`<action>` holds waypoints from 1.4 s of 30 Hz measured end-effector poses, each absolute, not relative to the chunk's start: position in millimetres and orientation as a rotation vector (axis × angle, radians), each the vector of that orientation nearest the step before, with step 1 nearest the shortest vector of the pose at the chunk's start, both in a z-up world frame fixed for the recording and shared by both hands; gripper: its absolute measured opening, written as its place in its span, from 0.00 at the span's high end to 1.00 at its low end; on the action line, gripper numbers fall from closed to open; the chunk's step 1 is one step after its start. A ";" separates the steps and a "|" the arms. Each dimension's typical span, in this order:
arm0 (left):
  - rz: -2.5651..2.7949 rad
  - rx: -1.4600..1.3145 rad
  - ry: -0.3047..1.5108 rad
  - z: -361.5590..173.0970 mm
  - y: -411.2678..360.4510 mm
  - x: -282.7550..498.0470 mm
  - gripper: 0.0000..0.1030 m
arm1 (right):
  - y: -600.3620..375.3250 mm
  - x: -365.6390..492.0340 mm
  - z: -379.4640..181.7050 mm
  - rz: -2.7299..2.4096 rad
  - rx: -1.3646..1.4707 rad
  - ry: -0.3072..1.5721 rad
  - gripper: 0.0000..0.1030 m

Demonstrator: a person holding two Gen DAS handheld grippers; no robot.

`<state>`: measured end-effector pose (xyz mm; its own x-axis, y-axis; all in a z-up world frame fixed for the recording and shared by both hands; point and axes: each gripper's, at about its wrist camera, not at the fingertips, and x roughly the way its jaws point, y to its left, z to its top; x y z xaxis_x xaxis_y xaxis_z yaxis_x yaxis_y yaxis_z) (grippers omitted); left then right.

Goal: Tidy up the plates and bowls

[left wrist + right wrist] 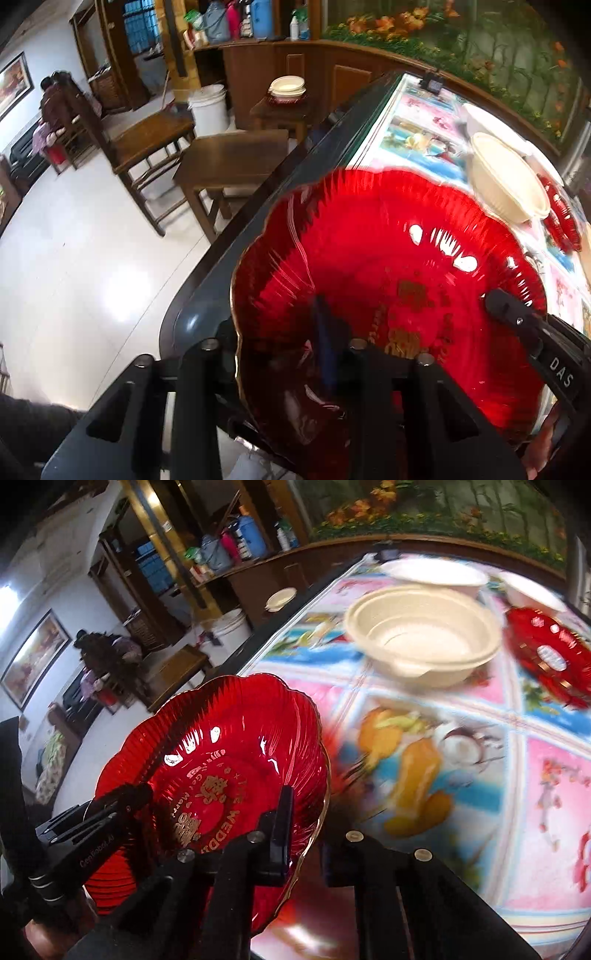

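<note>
Both tools gripped the red plate (221, 775) above the surface (461, 775): right tool (306, 834) clenched on its 5 o'clock rim, left tool (125, 801) at 9 o'clock.

Both the left claw (334, 354) and right claw (303, 834) are black, silver-bolted, with white lettering.

Left tongs (288, 354) angled down, fingers clamped across a rim, right tongs (304, 834) likewise (nearly closed)
</note>
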<state>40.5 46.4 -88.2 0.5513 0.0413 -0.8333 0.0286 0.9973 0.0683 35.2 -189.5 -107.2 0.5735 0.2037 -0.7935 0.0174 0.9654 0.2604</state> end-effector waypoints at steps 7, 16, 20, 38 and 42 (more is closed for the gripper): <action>0.090 0.234 0.756 -26.6 16.8 -8.8 0.35 | -230.0 7.3 -72.6 0.169 0.307 0.862 0.61; -0.448 0.044 0.782 29.7 -133.5 3.6 0.13 | -412.6 -37.5 -38.1 -0.104 0.520 0.645 0.43; -0.562 -0.041 1.050 -12.3 -211.6 54.6 0.13 | -484.7 -31.6 -58.8 -0.125 0.701 0.667 0.43; -0.434 -0.343 1.345 -87.0 -306.1 139.8 0.13 | -563.9 29.5 -123.7 -0.163 1.043 0.720 0.59; -0.412 -0.344 1.364 -98.7 -314.6 148.6 0.20 | -566.4 38.5 -127.8 -0.169 1.050 0.722 0.67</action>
<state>148.6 -314.6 -98.7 0.1538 -0.4748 -0.8666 0.0841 0.8801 -0.4673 38.5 -566.4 -127.8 0.7609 0.2036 -0.6161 0.4559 0.5078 0.7309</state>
